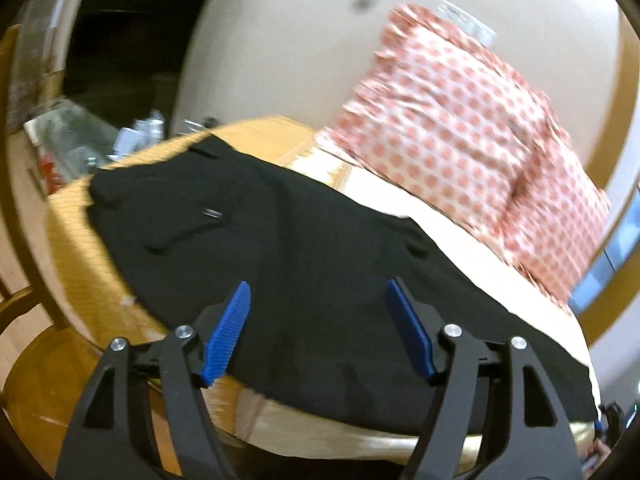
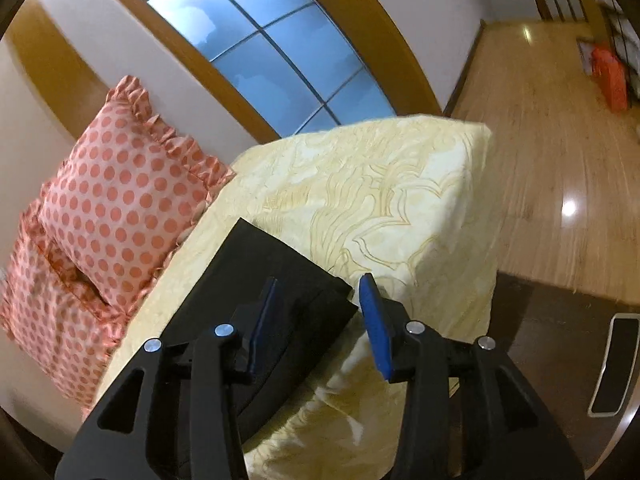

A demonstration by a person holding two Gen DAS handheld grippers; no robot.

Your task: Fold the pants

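Black pants (image 1: 280, 248) lie spread along the front of a yellow-covered couch seat (image 1: 384, 188), waistband end at the far left with a small metal clasp. My left gripper (image 1: 318, 296) is open, its blue pads just above the pants' near edge, holding nothing. In the right wrist view the leg end of the pants (image 2: 276, 276) lies flat on the yellow cover (image 2: 380, 184). My right gripper (image 2: 320, 292) is open over the leg hem's right corner, with its left pad above the fabric and its right pad past the edge.
Two polka-dot cushions (image 1: 460, 128) (image 2: 120, 192) lean against the back wall. A wooden chair (image 1: 48, 344) stands at the left. A wooden floor (image 2: 552, 128) and a dark low table with a phone-like object (image 2: 616, 364) lie to the right. A window (image 2: 280, 40) is behind.
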